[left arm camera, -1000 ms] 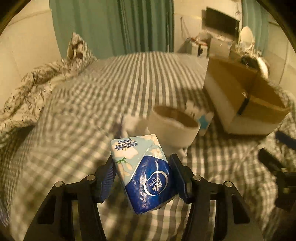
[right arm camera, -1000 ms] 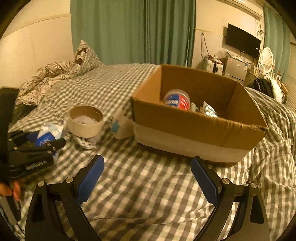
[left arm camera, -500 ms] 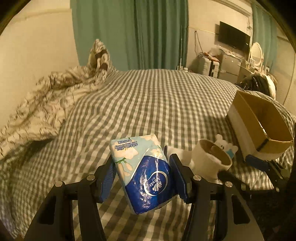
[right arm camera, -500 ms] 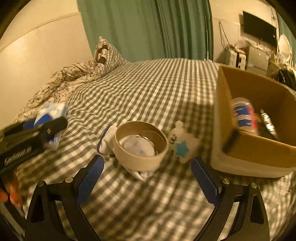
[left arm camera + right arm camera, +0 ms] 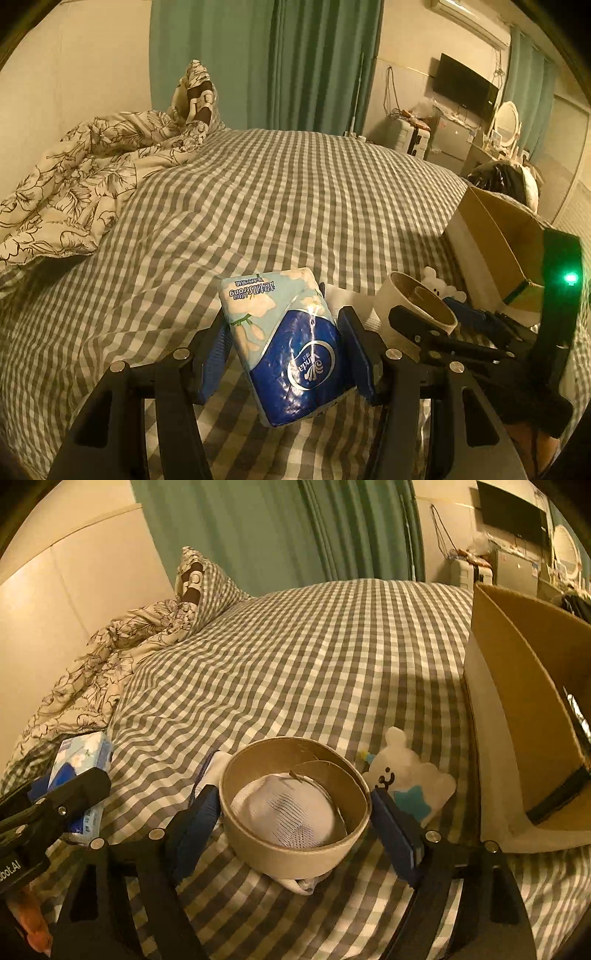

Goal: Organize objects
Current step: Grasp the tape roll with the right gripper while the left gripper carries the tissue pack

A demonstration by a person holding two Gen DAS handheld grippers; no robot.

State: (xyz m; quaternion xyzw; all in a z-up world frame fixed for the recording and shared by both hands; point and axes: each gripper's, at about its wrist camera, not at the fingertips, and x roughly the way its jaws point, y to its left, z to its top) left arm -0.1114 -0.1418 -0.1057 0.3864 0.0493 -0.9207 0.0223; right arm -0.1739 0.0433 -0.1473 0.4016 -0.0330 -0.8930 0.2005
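Clearly, tissue pack (image 5: 288,343) reads "Vinda" (logo inverted) — left hand-held gripper (image 5: 286,354) clamping.

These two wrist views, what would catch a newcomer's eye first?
The blue tissue pack clamped in the left gripper above the checked bed. Then the round cardboard ring between the open right gripper's fingers, with the cardboard box at right.

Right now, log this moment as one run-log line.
left gripper: shut on tissue pack | right gripper: open, fingers either side of tape roll | cardboard box: right of roll
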